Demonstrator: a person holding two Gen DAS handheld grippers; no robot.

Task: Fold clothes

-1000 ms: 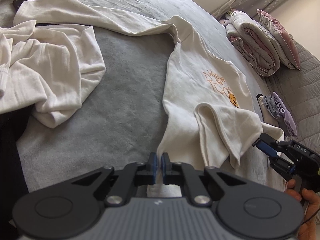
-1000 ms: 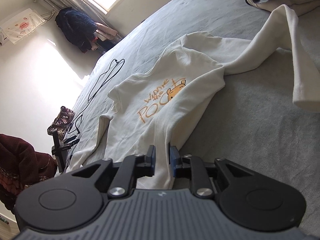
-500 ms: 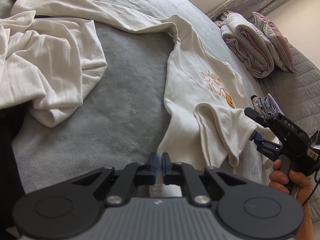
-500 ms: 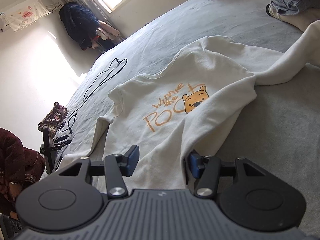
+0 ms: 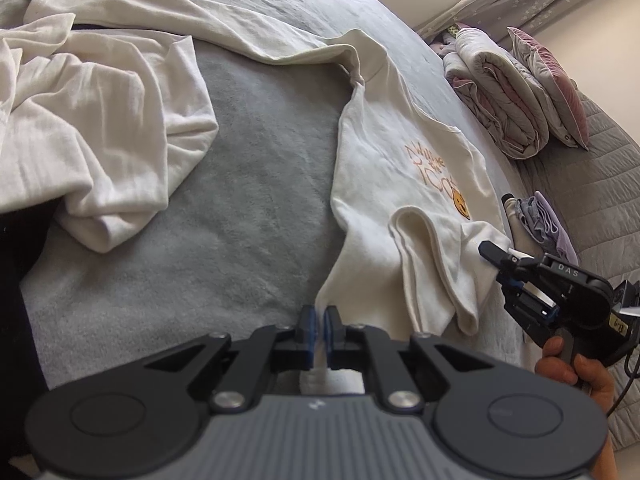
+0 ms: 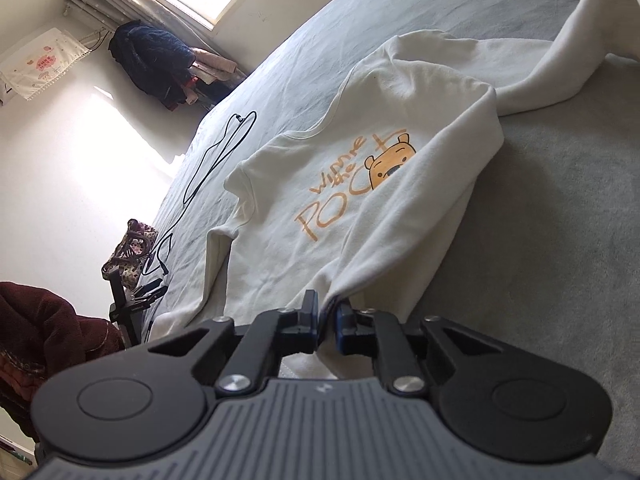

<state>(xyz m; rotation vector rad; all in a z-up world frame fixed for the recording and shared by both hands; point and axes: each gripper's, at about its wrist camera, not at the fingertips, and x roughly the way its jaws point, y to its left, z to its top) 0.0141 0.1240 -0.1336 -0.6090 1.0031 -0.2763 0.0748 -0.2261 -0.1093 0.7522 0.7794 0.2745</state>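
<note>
Left wrist view: the left gripper (image 5: 319, 334) is pinching the near hem of a cream sweatshirt (image 5: 384, 184) that is lying printed-side up on a grey bed (image 5: 248, 200). Right wrist view: the right gripper (image 6: 328, 322) is clamping the same sweatshirt's (image 6: 320, 200) edge, with the garment stretching away ahead. A white garment (image 5: 92, 120) is lying crumpled beside it.

Grey bed (image 5: 256, 200): cream sweatshirt (image 6: 360, 200), white garment (image 5: 100, 128), black cable (image 6: 212, 168), folded quilts (image 5: 500, 92).
</note>
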